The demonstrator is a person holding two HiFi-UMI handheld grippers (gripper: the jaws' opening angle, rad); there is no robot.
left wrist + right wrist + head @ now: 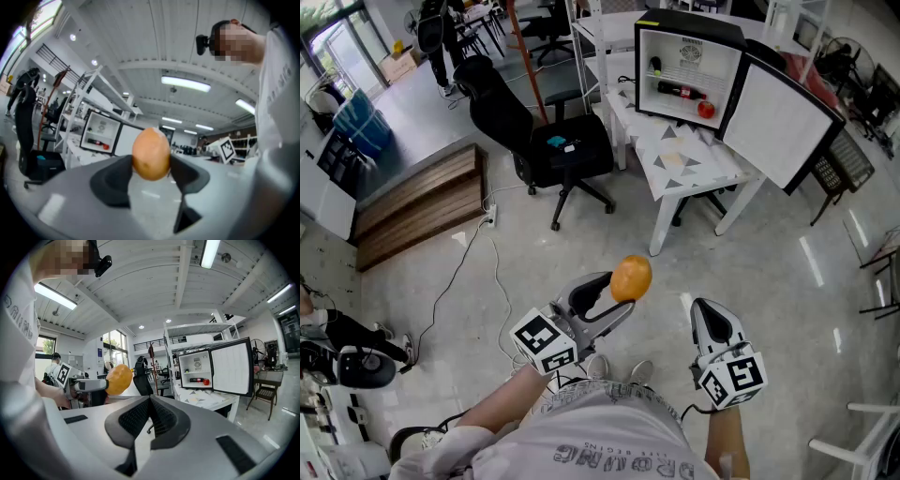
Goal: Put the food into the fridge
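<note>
An orange, egg-shaped fruit (630,278) is clamped between the jaws of my left gripper (619,292), held above the floor in front of me. From the left gripper view the fruit (151,153) sits between both black pads. My right gripper (710,317) is shut and holds nothing; its pads (151,416) meet. A small black fridge (686,67) stands open on a white table (689,159) ahead, its door (780,120) swung to the right. Inside lie a dark bottle (680,92) and a red fruit (706,109). The right gripper view shows the fridge (197,370) at mid-right and the orange fruit (117,378) at left.
A black office chair (539,145) stands left of the table. A wooden platform (417,206) lies at the left, with a white cable (497,272) trailing across the grey floor. More chairs and shelving stand behind the fridge. A person's dark trouser legs (441,42) show at the far back left.
</note>
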